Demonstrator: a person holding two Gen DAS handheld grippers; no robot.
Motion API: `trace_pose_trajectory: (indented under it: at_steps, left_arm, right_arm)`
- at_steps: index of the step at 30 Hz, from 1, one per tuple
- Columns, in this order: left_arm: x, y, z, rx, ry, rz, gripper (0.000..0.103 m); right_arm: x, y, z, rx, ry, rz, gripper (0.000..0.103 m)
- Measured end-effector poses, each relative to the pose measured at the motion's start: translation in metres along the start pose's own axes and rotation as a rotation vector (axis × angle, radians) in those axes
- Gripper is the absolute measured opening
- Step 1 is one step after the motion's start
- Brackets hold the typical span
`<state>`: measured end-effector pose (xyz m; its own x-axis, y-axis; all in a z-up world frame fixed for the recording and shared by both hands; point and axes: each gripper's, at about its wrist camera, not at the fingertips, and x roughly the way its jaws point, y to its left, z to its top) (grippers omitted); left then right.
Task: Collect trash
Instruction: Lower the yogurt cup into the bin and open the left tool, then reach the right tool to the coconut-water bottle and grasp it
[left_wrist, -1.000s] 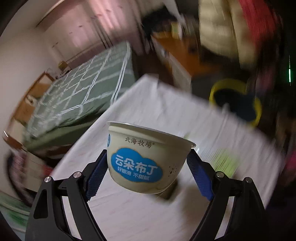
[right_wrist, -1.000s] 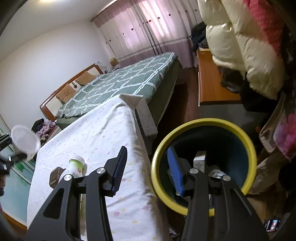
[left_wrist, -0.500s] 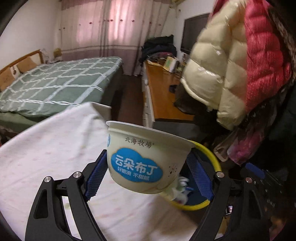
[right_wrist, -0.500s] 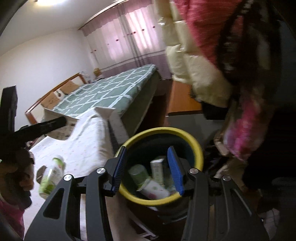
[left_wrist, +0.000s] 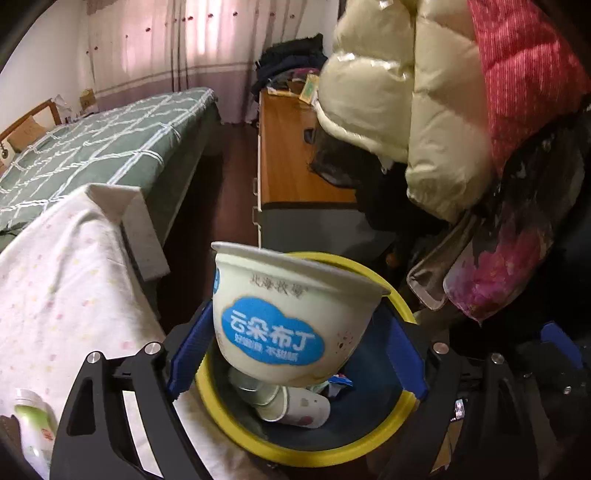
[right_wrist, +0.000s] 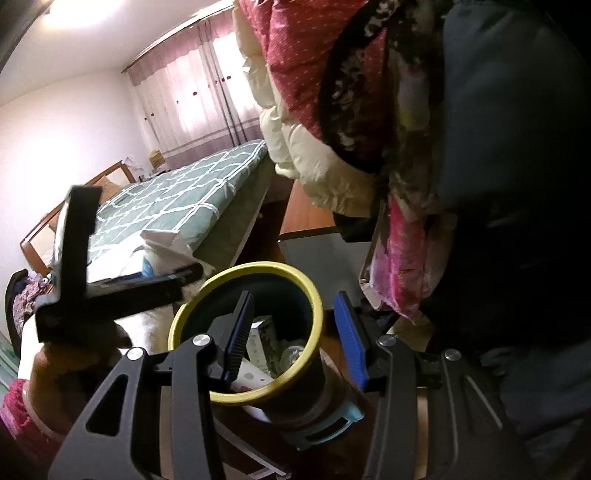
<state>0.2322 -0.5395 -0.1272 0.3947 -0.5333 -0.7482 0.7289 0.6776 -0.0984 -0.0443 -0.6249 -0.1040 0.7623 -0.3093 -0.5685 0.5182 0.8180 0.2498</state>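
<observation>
Bedroom corner beside the green checked bed (left_wrist: 92, 147): pudding cup (left_wrist: 288, 314) over the yellow-rimmed bin (left_wrist: 295, 454).
Left gripper (left_wrist: 295, 323) just been opening, jaws wide, blue pads off the tilted, slightly blurred cup between them. Right gripper (right_wrist: 294, 299) half spread, empty, framing the bin from above. Paper cup (left_wrist: 299, 408) and wrappers inside, partly hidden under the pudding cup. Green bottle (left_wrist: 33, 424) cut off at the edge of the spotted tablecloth (left_wrist: 55, 277). Puffy jackets (left_wrist: 406, 110) blocking the right side.
</observation>
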Motion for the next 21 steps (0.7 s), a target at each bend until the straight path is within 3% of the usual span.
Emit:
trace_pose_trajectory:
  at_steps: [1, 5, 9, 13, 21]
  left_arm:
    - [-0.002, 0.002, -0.002, -0.004, -0.003, 0.004, 0.097]
    - [-0.023, 0.015, -0.005, -0.043, -0.038, 0.013, 0.098]
    - [-0.085, 0.050, -0.022, -0.104, -0.117, 0.031, 0.098]
    - [-0.153, 0.099, -0.053, -0.166, -0.218, 0.137, 0.098]
    - [-0.239, 0.198, -0.135, -0.359, -0.291, 0.345, 0.098]
  right_arm:
    - [-0.001, 0.000, 0.000, 0.002, -0.003, -0.004, 0.044]
    - [-0.002, 0.001, -0.002, 0.003, -0.009, -0.005, 0.046]
    - [0.004, 0.023, -0.007, -0.019, 0.011, 0.030, 0.046]
    - [0.012, 0.062, -0.016, -0.076, 0.038, 0.097, 0.046]
    - [0.015, 0.174, -0.052, -0.241, 0.100, 0.284, 0.046]
